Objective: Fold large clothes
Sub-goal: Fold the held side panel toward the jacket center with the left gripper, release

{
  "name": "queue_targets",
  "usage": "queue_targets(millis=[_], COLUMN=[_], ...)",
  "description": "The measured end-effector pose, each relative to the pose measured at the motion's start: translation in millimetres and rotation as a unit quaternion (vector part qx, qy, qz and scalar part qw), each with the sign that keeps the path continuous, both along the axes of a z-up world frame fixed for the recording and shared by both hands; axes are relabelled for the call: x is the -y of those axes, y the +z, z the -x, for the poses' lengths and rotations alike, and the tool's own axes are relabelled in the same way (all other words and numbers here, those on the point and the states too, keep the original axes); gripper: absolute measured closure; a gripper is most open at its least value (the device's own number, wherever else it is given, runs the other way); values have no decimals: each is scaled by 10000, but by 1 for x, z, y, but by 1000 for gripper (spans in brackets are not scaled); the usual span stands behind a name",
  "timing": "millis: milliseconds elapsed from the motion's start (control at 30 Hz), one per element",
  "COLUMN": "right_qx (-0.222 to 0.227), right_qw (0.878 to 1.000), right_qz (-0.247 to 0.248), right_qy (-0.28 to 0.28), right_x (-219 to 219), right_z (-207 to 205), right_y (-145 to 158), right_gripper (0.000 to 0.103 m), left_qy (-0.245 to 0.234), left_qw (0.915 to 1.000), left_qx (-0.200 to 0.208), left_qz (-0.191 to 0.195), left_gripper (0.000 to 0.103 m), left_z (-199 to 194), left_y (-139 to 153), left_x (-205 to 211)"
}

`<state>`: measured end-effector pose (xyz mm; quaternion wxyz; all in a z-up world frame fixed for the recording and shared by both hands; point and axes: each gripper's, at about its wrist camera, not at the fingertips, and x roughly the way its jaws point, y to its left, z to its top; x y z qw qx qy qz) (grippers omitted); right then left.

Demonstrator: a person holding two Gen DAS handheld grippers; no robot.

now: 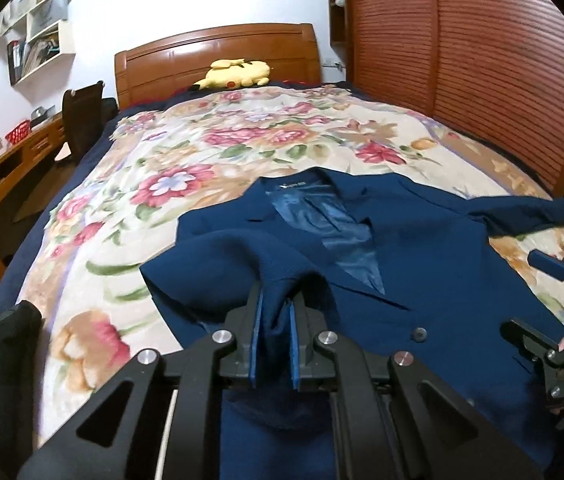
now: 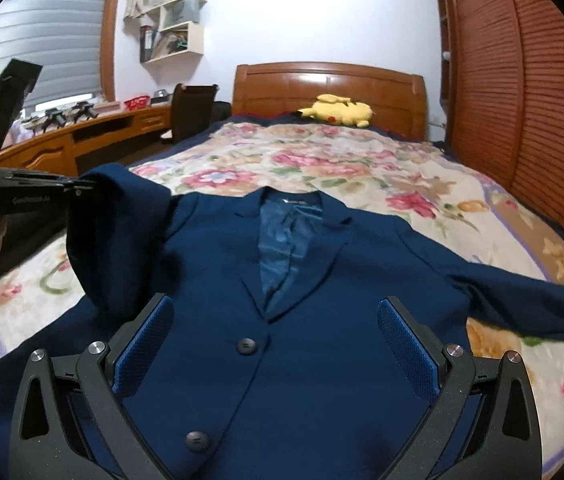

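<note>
My left gripper (image 1: 275,312) is clamped on the left sleeve (image 2: 122,216) of the soft, lined navy-blue blazer (image 2: 306,320) lying face-up on the floral bedspread (image 1: 202,152), my right gripper (image 2: 276,344) spread wide over its buttons; heavy, slippery lining, so grab cuffs or shoulder seams.

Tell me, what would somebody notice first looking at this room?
Probably the big navy blazer spread face-up on the flowery bedspread. The left gripper is pinching one sleeve, while the right gripper hangs open above the buttons. A yellow plush toy lies by the wooden headboard.
</note>
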<state>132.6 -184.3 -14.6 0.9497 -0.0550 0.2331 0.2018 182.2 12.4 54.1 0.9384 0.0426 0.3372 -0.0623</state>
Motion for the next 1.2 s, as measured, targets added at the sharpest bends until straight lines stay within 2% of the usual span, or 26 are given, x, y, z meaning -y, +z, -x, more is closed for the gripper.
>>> queue_targets(millis=[100, 167, 367, 633, 933, 1200], right_qx=[-13, -21, -58, -172, -174, -167], right_qw=[10000, 10000, 10000, 9996, 9989, 9975], right_qz=[13, 29, 17, -16, 36, 149], right_qy=[-23, -23, 55, 233, 429, 666], right_x=[3, 3, -4, -22, -48, -72], right_z=[0, 0, -1, -3, -3, 0], right_y=[-1, -2, -2, -4, -5, -7], right_gripper=[0, 0, 0, 0, 2, 5], left_qy=[-112, -141, -129, 233, 492, 525], left_qw=[9999, 9999, 9994, 9973, 9957, 9951], left_qx=[8, 55, 262, 455, 491, 478], left_qz=[-2, 31, 183, 522, 606, 692], left_gripper=[81, 68, 48, 47, 47, 47], left_z=[7, 16, 47, 86, 114, 130], left_y=[-3, -3, -6, -25, -48, -59], left_x=[7, 9, 2, -32, -63, -82])
